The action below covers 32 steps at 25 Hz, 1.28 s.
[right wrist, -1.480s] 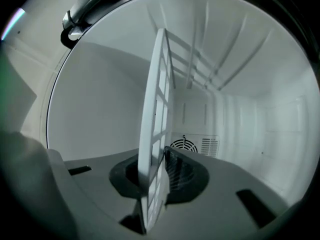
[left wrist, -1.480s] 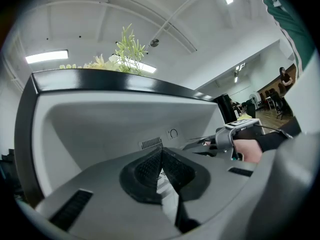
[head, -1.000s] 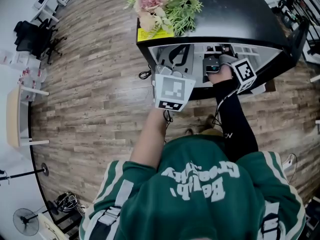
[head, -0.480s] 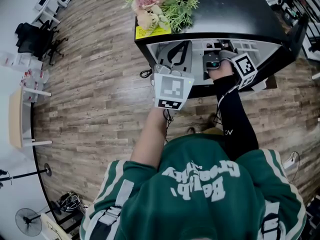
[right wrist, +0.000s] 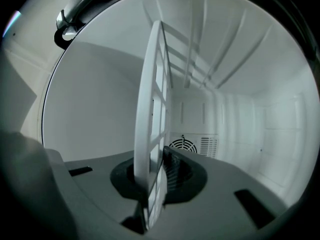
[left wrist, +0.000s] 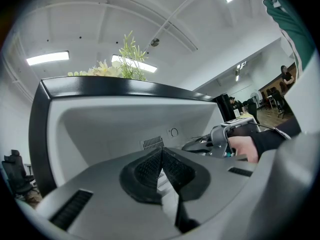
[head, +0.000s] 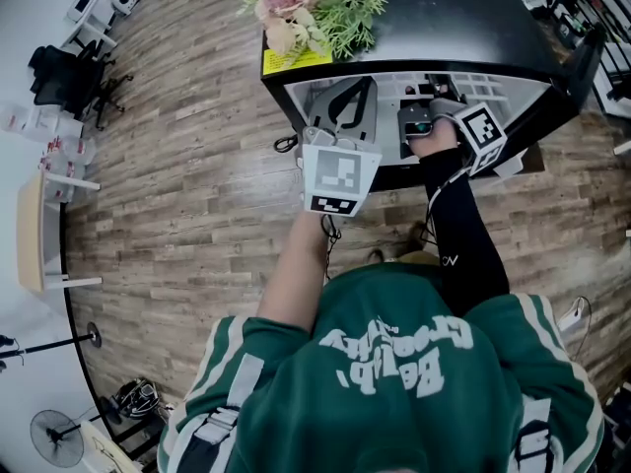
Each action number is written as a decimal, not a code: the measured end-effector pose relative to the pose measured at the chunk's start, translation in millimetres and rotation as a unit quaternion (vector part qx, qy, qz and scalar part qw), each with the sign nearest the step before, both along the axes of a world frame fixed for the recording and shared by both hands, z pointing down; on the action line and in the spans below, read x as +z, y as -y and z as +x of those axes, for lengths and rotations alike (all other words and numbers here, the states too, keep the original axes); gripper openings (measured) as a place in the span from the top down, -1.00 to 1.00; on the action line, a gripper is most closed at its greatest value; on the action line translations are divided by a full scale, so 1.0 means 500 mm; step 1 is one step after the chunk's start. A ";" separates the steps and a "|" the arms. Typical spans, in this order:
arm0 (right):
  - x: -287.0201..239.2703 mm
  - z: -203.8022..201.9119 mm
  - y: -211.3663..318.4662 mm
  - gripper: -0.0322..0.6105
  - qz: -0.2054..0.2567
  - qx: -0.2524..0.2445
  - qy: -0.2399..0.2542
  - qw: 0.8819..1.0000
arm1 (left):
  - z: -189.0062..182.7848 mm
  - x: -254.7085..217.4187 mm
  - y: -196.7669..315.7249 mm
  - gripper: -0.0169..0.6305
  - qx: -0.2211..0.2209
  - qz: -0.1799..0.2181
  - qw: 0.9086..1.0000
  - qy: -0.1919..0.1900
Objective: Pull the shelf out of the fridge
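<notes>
Left gripper (head: 345, 116) hangs at the left of the mini fridge (head: 463, 28) opening, tongs pressed together on nothing. Right gripper (head: 426, 126) is further right and reaches inside, tongs pinching the front edge of the white grid shelf (right wrist: 150, 109). Over the last second it has barely moved, and the shelf still sits in the cavity. The grip looks set, but the pull is hardly begun. The fan grille (right wrist: 182, 145) is on the far wall.

Wood-plank floor (head: 177, 195) thru the whole room, grey-brown. Black office chair (head: 59, 67) top left by a white wall, pale wood table (head: 28, 235) w/ white legs at the left edge, fan (head: 49, 434) + cable pile (head: 133, 399) bottom left. White ceiling, strip lights (left wrist: 47, 58) on.
</notes>
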State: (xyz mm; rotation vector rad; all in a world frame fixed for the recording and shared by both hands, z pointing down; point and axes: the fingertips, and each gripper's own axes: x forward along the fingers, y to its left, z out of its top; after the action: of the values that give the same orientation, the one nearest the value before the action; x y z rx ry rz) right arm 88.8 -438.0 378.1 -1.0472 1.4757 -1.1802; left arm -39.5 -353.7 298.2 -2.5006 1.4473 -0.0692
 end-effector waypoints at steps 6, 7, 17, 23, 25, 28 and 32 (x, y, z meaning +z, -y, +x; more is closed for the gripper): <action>-0.003 0.001 -0.007 0.76 0.001 -0.002 -0.001 1.000 | 0.006 0.000 -0.008 0.90 0.007 0.001 1.000 -0.006; -0.003 0.001 -0.007 0.76 0.001 -0.002 -0.001 1.000 | 0.007 -0.002 -0.009 0.90 0.008 0.003 1.000 -0.008; -0.002 0.001 -0.015 0.76 0.000 0.000 0.001 1.000 | 0.008 -0.003 -0.013 0.90 0.014 0.004 1.000 -0.015; -0.002 0.001 -0.019 0.76 -0.003 0.003 0.005 1.000 | 0.002 -0.007 -0.018 0.90 0.014 0.007 1.000 -0.015; -0.002 0.001 -0.021 0.77 -0.003 0.003 0.006 1.000 | 0.000 -0.007 -0.021 0.90 0.014 0.007 1.000 -0.015; -0.001 0.002 -0.026 0.77 -0.002 0.004 0.006 1.000 | -0.002 -0.003 -0.027 0.90 0.014 0.007 1.000 -0.014; -0.002 0.002 -0.031 0.77 -0.002 0.004 0.005 1.000 | -0.005 -0.001 -0.032 0.90 0.013 0.006 1.000 -0.015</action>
State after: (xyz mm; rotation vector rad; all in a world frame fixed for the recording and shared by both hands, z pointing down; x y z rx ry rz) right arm 89.7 -422.4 377.3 -1.0479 1.4607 -1.1813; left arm -41.8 -337.5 297.8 -2.5214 1.4217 -0.0195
